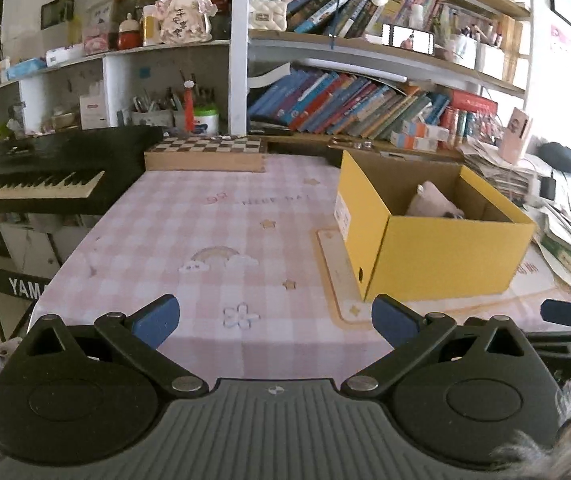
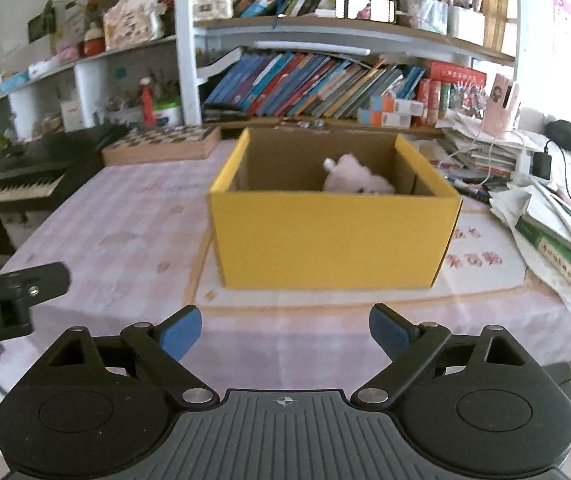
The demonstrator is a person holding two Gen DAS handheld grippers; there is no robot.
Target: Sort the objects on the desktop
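Observation:
A yellow cardboard box [image 2: 333, 240] stands open-topped on the pink checked tablecloth [image 1: 205, 232]. Inside it lies a pale pink plush toy [image 2: 355, 178], which the left wrist view shows against the box's far wall as plush toy [image 1: 433, 200]. In that view the yellow box [image 1: 445, 256] sits ahead to the right. My left gripper [image 1: 275, 324] is open over the near table edge, nothing between its blue pads. My right gripper [image 2: 285, 334] is open and empty too, in front of the box's near wall. The other gripper shows at each view's side edge.
A black keyboard [image 1: 37, 176] overhangs the table's left side. A wooden chessboard box [image 1: 205, 154] lies at the back. Piles of books and papers [image 2: 557, 224] crowd the right edge. Bookshelves [image 2: 325, 80] rise behind. A flat beige mat [image 1: 337, 276] lies under the yellow box.

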